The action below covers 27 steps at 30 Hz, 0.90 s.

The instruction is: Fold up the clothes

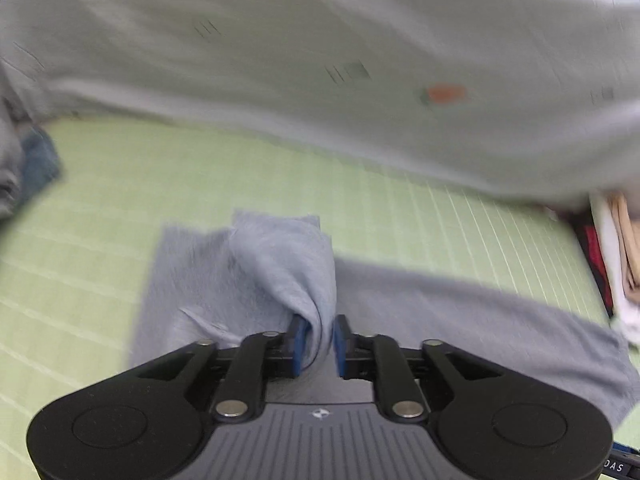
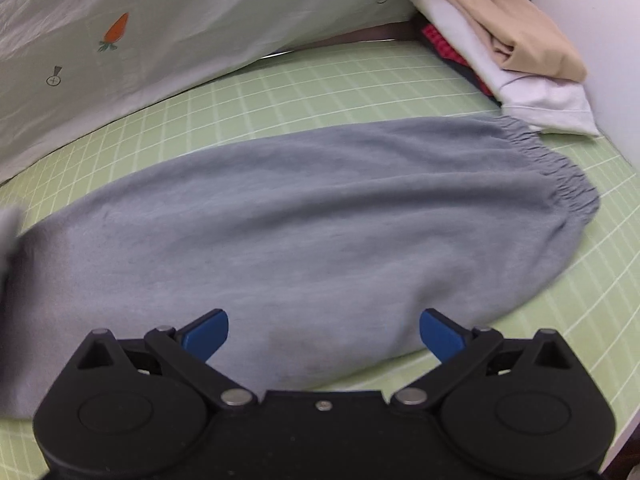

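Left tool (image 1: pixel 318 344) is clamped on a bunched end of the soft grey elastic-waist pants (image 2: pixel 312 220), lifting it off the green gridded bench (image 2: pixel 400 80) mid-fold. Right tool (image 2: pixel 324 334) hangs wide open over the pants, gripping nothing. Next I'd carry that end toward the waistband, near the folded pile at the bench's far corner.

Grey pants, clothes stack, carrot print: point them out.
Grey pants (image 2: pixel 320 208): right wrist view, mid-leg fabric.
Clothes stack (image 2: pixel 532 92): right wrist view, white layer.
Carrot print (image 2: pixel 117 29): right wrist view, orange body.

Letters "DAS" – partial, white, on black gripper body (image 1: pixel 614 467), bottom right corner; nothing else readable.
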{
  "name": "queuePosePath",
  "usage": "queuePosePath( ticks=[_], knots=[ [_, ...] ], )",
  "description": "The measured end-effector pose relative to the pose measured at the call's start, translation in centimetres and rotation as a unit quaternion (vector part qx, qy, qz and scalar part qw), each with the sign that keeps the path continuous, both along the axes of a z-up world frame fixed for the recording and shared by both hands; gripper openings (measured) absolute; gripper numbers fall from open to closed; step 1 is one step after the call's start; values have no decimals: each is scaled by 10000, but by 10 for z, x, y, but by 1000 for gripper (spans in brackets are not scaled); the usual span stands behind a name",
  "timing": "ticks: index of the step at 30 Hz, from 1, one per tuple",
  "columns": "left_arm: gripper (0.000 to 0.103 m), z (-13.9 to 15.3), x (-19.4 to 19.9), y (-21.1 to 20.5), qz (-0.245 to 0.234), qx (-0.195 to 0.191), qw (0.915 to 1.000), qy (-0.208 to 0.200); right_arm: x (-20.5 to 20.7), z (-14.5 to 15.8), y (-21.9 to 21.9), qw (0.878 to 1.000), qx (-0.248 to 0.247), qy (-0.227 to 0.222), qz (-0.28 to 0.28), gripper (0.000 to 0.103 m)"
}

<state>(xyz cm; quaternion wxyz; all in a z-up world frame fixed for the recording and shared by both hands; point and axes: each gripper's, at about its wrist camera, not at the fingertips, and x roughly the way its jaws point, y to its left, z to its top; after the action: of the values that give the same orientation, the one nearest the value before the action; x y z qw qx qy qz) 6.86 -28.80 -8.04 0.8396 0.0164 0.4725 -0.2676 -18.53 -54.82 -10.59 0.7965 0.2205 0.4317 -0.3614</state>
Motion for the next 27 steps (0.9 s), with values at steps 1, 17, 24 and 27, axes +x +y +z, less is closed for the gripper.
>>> queuePosePath(
  ticks=[1, 17, 24, 27],
  knots=[
    [38, -2, -7, -8, -34, -19, 10000, 78, -6, 1, -6, 10000, -11, -2, 50, 103],
    [66, -2, -21, 24, 1186, 463, 9917, 196, 8, -20, -50, 9979, 231, -73, 593, 103],
    [62, -24, -6, 33, 1127, 161, 9920, 540, 5, -25, -40, 9981, 259, 167, 540, 103],
    [6, -25, -7, 23, 553, 128, 9969, 547, 4, -26, -34, 9984, 280, 202, 446, 103]
  ],
)
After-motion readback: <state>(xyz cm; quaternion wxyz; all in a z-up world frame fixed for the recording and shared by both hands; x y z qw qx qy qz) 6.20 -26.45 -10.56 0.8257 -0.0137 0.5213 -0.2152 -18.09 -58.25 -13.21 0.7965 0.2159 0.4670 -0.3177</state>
